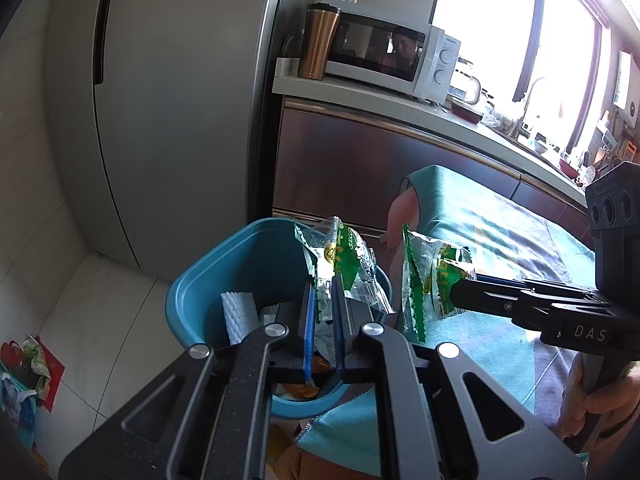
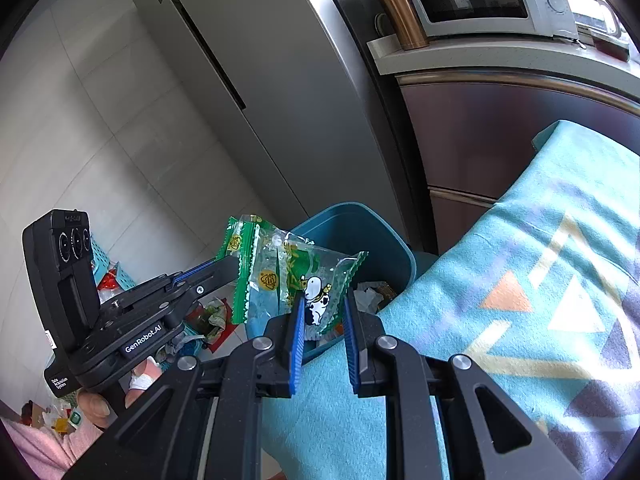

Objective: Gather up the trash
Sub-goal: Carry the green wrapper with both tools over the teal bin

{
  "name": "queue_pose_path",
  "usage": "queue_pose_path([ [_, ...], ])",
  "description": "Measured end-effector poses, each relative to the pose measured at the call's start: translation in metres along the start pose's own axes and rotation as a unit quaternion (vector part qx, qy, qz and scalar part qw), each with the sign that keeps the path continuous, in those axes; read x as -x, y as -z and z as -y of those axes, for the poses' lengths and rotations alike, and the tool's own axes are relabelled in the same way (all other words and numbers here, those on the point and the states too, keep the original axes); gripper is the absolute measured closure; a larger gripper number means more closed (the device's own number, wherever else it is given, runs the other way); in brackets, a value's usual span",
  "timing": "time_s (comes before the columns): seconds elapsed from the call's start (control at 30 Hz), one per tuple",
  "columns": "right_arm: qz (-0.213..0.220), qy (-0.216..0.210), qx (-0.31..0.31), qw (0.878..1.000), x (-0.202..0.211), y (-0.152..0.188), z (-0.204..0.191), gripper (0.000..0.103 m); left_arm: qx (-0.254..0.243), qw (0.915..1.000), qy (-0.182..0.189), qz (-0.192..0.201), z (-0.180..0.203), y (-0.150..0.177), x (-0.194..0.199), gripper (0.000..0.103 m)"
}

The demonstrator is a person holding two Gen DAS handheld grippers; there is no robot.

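Note:
A blue trash bin [image 1: 224, 272] stands on the floor beside the table, with white foam and scraps inside; it also shows in the right wrist view [image 2: 372, 236]. My left gripper [image 1: 323, 280] is shut on a green and clear snack wrapper [image 1: 348, 256], held over the bin's rim. It enters the right wrist view from the left [image 2: 236, 258] holding that wrapper [image 2: 244, 264]. My right gripper [image 2: 323, 300] holds a second green wrapper with a cartoon dog [image 2: 308, 280] between its fingertips, above the bin's near edge. In the left wrist view it [image 1: 460, 292] grips this wrapper [image 1: 428, 284].
A teal patterned cloth [image 2: 520, 280] covers the table to the right. A grey fridge [image 1: 168, 120] stands behind the bin. A counter [image 1: 360, 92] holds a microwave [image 1: 392, 60] and a copper tumbler [image 1: 318, 40]. More litter [image 1: 24, 368] lies on the floor at left.

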State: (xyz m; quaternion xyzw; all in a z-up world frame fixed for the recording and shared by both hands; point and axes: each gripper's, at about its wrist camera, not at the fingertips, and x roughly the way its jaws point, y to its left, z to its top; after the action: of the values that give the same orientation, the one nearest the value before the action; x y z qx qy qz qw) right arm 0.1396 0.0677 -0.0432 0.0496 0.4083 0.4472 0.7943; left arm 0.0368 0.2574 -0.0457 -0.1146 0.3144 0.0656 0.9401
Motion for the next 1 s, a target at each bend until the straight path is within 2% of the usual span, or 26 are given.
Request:
queue_pose_path([
  [0.5,-0.014,0.009,0.000,1.000,-0.015,-0.004,-0.003,0.085,0.006,0.9998,-0.016,-0.010,-0.004,0.000,-0.012,0.093],
  [1.0,-0.054,0.035,0.018,0.998,-0.046,-0.016,-0.010,0.083,0.011,0.9984,-0.041,-0.037,-0.015,0.004,-0.042,0.093],
])
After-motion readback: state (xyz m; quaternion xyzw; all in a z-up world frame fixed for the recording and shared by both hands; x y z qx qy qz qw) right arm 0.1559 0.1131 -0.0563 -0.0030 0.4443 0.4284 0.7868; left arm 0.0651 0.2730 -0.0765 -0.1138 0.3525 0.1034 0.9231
